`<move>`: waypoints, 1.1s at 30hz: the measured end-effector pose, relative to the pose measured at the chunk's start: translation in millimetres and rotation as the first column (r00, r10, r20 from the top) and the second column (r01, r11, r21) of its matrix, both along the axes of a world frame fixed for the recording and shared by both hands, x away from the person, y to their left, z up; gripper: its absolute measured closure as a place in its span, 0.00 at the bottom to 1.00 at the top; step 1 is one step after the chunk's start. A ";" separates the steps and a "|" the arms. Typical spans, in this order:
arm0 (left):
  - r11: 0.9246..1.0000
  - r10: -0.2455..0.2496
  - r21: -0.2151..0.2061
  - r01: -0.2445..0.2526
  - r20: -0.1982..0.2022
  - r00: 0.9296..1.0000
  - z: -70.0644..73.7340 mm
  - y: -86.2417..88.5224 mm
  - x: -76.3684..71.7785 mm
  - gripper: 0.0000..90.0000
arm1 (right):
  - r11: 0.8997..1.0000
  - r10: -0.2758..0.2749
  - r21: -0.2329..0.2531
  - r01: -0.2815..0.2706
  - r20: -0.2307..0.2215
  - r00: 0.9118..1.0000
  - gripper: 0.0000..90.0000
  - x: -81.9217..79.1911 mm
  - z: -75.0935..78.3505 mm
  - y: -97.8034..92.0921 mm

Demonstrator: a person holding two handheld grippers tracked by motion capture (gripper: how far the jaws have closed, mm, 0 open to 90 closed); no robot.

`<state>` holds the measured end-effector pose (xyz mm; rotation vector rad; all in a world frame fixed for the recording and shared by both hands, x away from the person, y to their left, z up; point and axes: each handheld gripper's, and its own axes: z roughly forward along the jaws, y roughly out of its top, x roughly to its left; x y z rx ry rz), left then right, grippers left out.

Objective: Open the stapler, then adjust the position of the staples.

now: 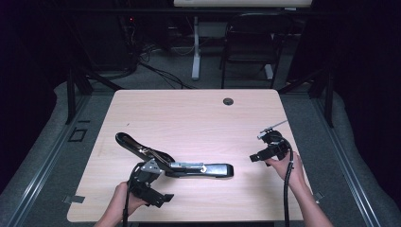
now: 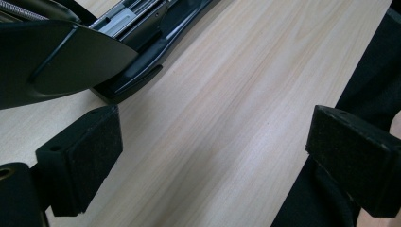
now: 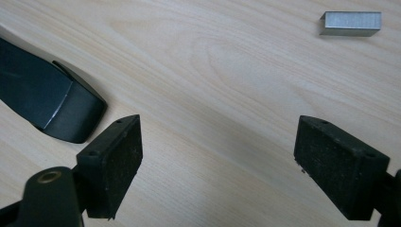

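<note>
The opened stapler (image 1: 175,163) lies near the bench's (image 1: 189,113) front edge. Left tongs (image 1: 158,198) – jaws apart – hover at the front edge; right tongs (image 1: 255,158) – apart, empty – point left from the right edge.

open stapler (image 1: 175,163) blocking table (image 1: 189,113) front, far half free

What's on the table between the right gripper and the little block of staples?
Nothing. In the right gripper view, only bare wood lies between the open right gripper and the staples. The stapler sits off to the side.
</note>
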<state>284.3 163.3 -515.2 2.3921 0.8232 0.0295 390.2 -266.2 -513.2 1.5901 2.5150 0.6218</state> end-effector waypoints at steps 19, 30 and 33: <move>1.000 0.005 0.007 -0.005 -0.014 1.000 -1.7 -0.2 -0.9 0.03 | 0.995 -0.103 0.016 0.103 -0.017 0.995 0.19 42.7 0.6 -13.7; 1.000 -0.011 0.007 0.011 -0.015 1.000 -1.7 -1.1 -1.3 0.02 | 0.990 -0.143 0.018 0.143 -0.015 0.990 0.24 66.5 0.1 -19.5; 1.000 -0.014 0.006 0.014 -0.011 1.000 -1.2 -1.8 -1.7 0.02 | 0.989 -0.145 0.019 0.145 -0.001 0.989 0.27 72.8 -0.9 -20.7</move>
